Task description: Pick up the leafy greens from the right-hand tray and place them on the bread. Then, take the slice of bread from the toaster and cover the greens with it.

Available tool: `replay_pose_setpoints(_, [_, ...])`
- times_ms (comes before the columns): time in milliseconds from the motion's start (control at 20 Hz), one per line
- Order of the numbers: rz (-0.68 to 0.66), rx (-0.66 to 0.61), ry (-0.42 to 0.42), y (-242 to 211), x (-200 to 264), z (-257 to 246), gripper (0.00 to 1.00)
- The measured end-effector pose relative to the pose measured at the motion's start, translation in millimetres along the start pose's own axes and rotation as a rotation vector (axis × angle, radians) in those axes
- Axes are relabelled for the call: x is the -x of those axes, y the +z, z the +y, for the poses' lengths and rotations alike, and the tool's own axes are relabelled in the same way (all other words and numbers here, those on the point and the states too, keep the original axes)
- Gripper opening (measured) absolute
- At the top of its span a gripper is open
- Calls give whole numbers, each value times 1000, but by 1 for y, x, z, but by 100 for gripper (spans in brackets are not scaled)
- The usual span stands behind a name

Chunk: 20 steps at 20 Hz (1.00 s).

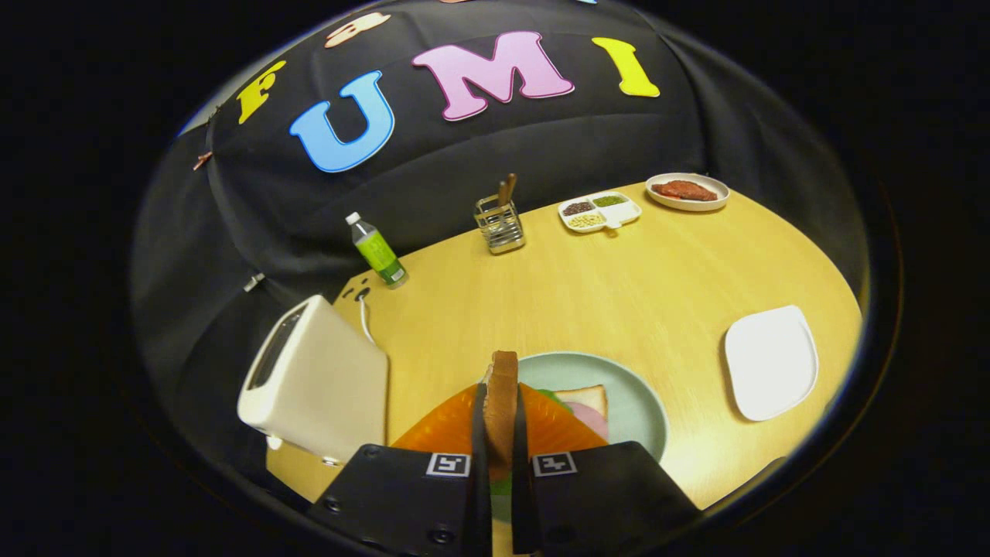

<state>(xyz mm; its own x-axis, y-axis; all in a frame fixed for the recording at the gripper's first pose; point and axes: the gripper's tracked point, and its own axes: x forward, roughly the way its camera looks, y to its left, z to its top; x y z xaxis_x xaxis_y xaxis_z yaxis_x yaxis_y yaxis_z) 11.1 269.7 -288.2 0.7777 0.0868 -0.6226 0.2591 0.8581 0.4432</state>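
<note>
Gripper (501,433): jaws clenched on a slice of bread (503,394), held on edge, brown crust uppermost, low centre of frame. Directly beneath: pale green plate (634,391) bearing a second bread slice (589,398) with greens (551,396) and pink and orange layers. Worktop (619,294): light wood. White toaster (317,379) lower left; empty white tray (772,362) at right.

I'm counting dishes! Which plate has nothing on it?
The white square plate, right of the tongs, is bare. The pale green plate holds a sandwich, the far round plate holds meat. The tongs grip a bread slice.
</note>
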Motion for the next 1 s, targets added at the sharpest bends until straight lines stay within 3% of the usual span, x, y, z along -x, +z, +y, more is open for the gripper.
replay_pose_setpoints(400, [51,213,-59,-22,-12,-27,18])
replay_pose_setpoints(550, [34,243,-76,-17,-12,-32,32])
replay_pose_setpoints(750, [45,295,-118,-16,-10,-43,60])
replay_pose_setpoints(1000, [26,324,-144,-3,-6,-56,65])
